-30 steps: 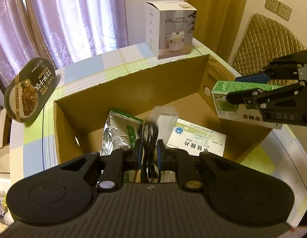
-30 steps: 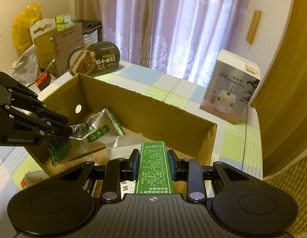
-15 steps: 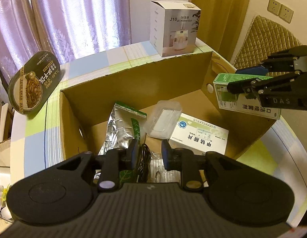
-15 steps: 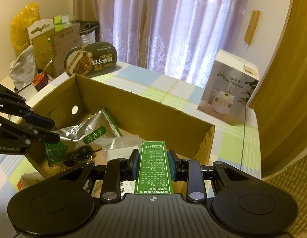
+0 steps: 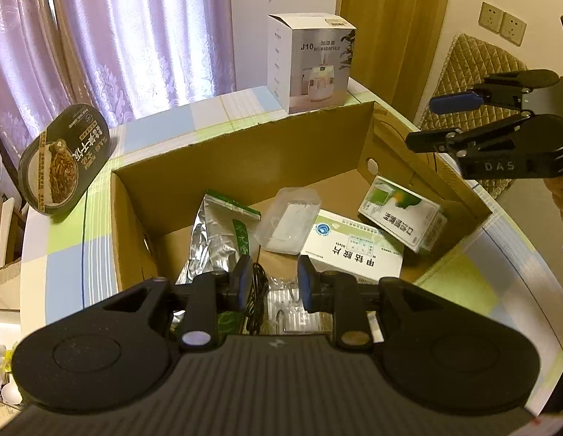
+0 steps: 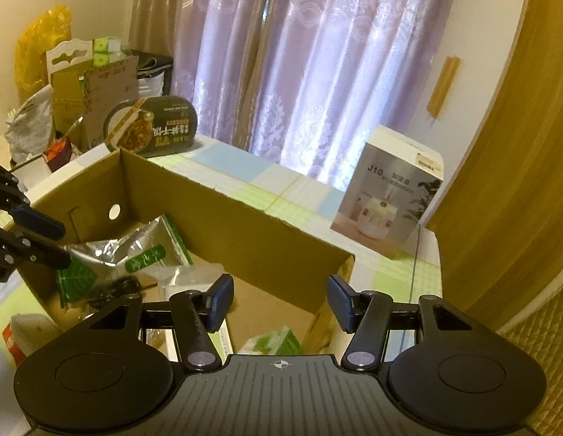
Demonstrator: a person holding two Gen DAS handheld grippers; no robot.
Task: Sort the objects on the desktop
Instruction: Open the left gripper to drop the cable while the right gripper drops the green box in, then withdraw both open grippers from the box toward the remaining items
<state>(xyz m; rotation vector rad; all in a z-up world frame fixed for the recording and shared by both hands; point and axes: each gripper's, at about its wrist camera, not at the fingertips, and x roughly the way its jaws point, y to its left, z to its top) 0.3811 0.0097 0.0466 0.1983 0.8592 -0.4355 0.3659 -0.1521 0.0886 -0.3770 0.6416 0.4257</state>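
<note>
An open cardboard box (image 5: 245,152) sits on the checked table. Inside lie a silver foil pouch (image 5: 218,239), a clear plastic case (image 5: 287,225), a white medicine box (image 5: 354,250), a black cable (image 5: 258,290) and a green-and-white box (image 5: 403,214) tilted against the right wall. My left gripper (image 5: 274,285) hovers open over the cable, holding nothing. My right gripper (image 5: 432,123) is open above the box's right rim. In the right wrist view the right gripper (image 6: 279,303) stands wide open, the green-and-white box (image 6: 274,341) below it, and the left gripper (image 6: 45,239) sits at the left edge.
A white humidifier carton (image 5: 310,65) stands behind the cardboard box. A dark noodle bowl (image 5: 63,160) leans on the table's left side. Curtains hang behind. A quilted chair (image 5: 477,69) is at the right. Clutter of bags and cardboard (image 6: 63,109) lies beyond the table.
My right gripper opened and the green-and-white box dropped into the cardboard box. My left gripper opened, released the black cable and drew back upward.
</note>
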